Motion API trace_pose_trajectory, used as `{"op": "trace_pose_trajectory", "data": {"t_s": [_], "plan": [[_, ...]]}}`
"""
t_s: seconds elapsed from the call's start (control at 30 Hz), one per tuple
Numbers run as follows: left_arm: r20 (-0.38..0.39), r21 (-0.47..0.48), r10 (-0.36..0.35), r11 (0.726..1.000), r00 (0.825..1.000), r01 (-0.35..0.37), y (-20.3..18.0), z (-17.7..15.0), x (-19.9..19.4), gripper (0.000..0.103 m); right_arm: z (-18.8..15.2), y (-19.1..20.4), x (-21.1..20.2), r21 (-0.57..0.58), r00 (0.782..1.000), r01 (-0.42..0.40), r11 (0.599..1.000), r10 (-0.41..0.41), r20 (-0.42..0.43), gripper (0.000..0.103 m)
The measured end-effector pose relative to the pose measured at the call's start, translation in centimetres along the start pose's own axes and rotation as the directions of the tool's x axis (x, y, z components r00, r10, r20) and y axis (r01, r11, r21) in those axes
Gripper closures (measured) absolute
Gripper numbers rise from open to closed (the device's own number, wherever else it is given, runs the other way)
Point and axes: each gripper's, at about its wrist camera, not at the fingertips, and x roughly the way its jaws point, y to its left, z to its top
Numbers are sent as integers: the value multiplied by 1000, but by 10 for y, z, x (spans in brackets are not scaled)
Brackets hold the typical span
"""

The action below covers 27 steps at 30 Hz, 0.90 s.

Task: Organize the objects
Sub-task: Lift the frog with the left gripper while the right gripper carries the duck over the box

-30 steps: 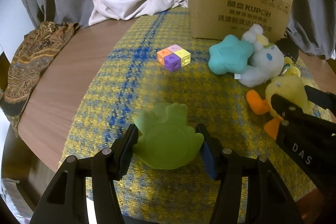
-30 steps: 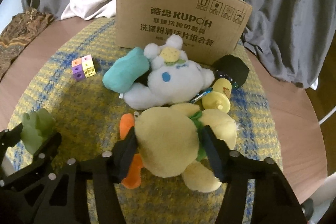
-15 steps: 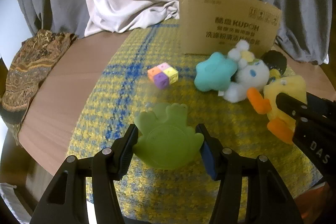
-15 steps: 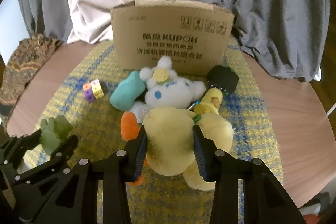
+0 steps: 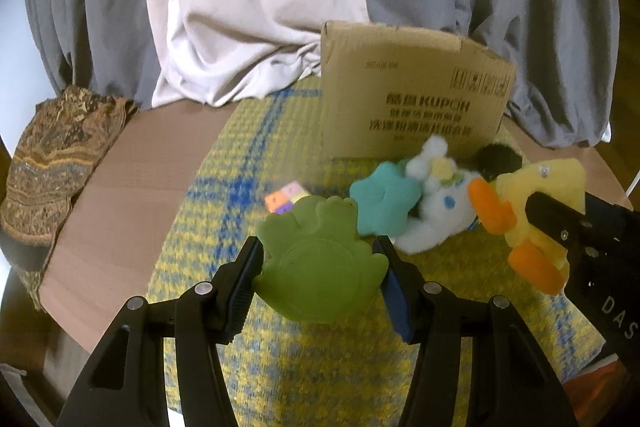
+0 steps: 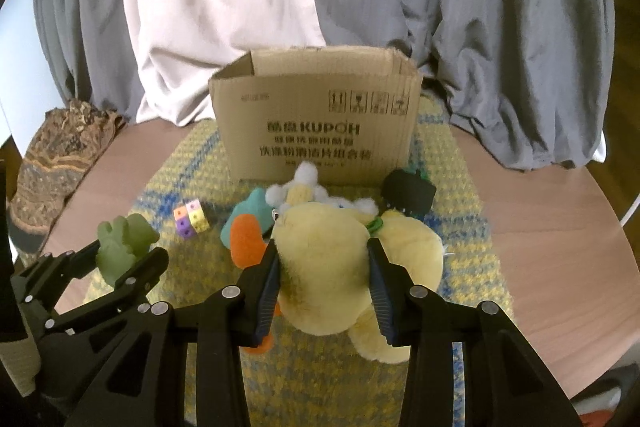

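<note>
A green frog toy [image 5: 320,259] is pinched in the left gripper [image 5: 318,283] and a yellow duck [image 6: 332,267] in the right gripper [image 6: 322,281], apparently lifted off the bench, so carrying over the open cardboard box [image 6: 320,131] seems called for next.

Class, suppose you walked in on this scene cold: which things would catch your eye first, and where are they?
Each claw grips a toy: the left claw a green frog, the right claw a yellow plush duck. Behind them an open cardboard box stands on the yellow-blue mat.
</note>
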Motion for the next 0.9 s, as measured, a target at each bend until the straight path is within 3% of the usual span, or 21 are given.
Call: {"op": "trace_pose_trajectory", "data": {"t_s": [0.9], "plan": [[171,22,-32,999,985,29,-12,85,-27,47,68,-20,-29,45,989,26,999,-32,147,62]]}}
